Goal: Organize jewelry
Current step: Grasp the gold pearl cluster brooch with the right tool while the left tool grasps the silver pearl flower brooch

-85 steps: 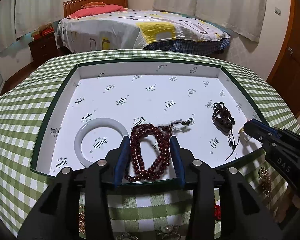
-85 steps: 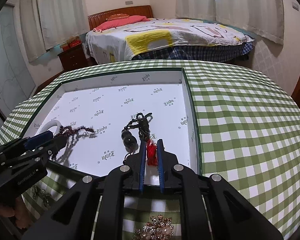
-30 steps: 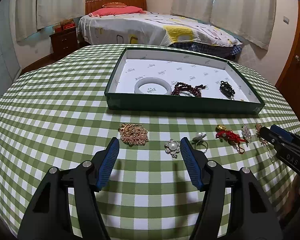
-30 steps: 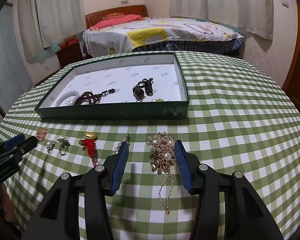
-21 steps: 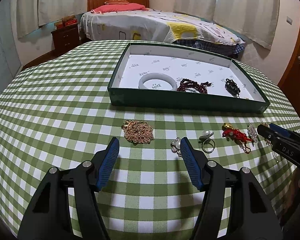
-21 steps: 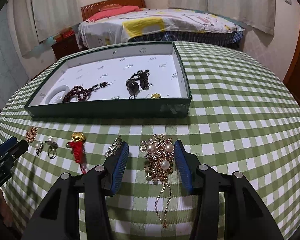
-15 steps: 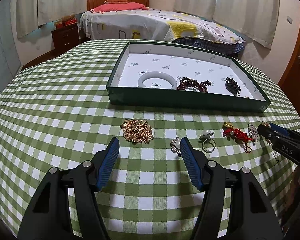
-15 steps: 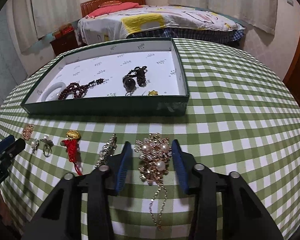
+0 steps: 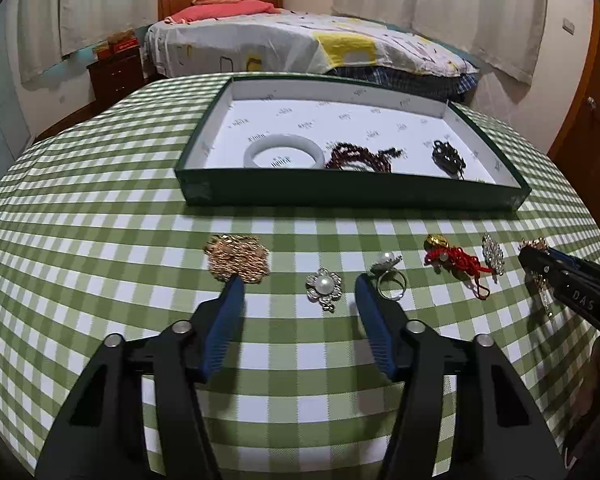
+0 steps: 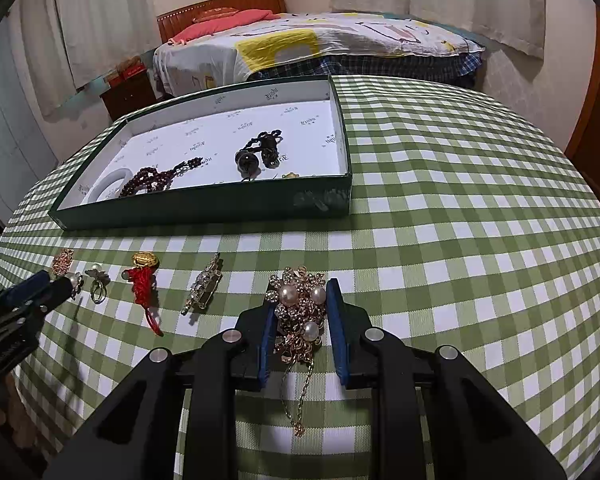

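My right gripper [image 10: 301, 294] is low over the checked cloth, its jaws closing on a gold brooch with pearls [image 10: 300, 308] and a trailing chain. Both pads touch the brooch's sides, and it still lies on the table. My left gripper [image 9: 299, 278] hovers with its jaws closing around a small pearl flower brooch [image 9: 323, 285] without touching it. Beside that lie a gold filigree piece [image 9: 238, 258], a pearl ring [image 9: 390, 268], a red tassel charm [image 9: 452, 258] and a rhinestone brooch [image 9: 493, 254]. The green tray [image 9: 352, 196] holds a white bangle [image 9: 284, 152], dark red beads [image 9: 358, 156] and a dark bracelet [image 9: 448, 154].
The round table wears a green checked cloth [image 10: 460, 240], which falls away at the near edge. Beyond the table stand a bed [image 9: 300, 44] and a dark nightstand [image 9: 116, 76]. A wooden door [image 9: 584, 120] is at the right.
Both grippers have pulled back from the tray to the loose jewelry in front. The right jaws have narrowed from wide apart to touching the pearl brooch. The left jaws have narrowed slightly.
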### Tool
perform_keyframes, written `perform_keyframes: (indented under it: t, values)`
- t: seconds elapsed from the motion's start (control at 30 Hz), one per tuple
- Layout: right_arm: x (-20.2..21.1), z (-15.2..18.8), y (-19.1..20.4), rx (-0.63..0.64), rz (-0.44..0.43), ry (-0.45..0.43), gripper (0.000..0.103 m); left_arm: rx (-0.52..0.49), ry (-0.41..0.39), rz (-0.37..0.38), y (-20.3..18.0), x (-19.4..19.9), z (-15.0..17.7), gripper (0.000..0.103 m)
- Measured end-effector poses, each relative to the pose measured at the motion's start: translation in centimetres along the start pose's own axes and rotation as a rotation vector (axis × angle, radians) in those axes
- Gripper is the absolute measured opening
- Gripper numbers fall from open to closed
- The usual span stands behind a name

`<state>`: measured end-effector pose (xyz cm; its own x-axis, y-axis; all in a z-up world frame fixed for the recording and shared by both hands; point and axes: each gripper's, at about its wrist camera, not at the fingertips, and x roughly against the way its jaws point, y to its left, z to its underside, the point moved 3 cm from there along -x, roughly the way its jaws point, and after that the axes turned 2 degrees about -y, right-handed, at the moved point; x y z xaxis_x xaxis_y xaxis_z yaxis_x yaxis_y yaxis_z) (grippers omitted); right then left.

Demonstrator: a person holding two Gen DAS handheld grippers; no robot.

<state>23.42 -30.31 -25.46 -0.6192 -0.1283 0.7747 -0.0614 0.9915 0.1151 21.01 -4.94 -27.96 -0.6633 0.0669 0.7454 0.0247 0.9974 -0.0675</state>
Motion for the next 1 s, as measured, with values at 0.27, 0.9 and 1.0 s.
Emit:
perform_keyframes:
  t: [0.27,0.9,1.0]
  values:
    - [0.0,0.0,-0.3,-0.009,-0.016,-0.001,0.025,-0.003,0.029,0.004,-0.6,-1.0,-0.3,0.044]
    - [0.6,0.1,-0.2,-0.018,-0.029,-0.024,0.024,0.005,0.012,0.05,-0.5,-1.0,-0.4,0.019]
    - [0.9,0.2,-0.2,-0.024,-0.039,-0.031,0.024,0.002,-0.004,0.051,-0.5,-0.6,-0.4,0.019]
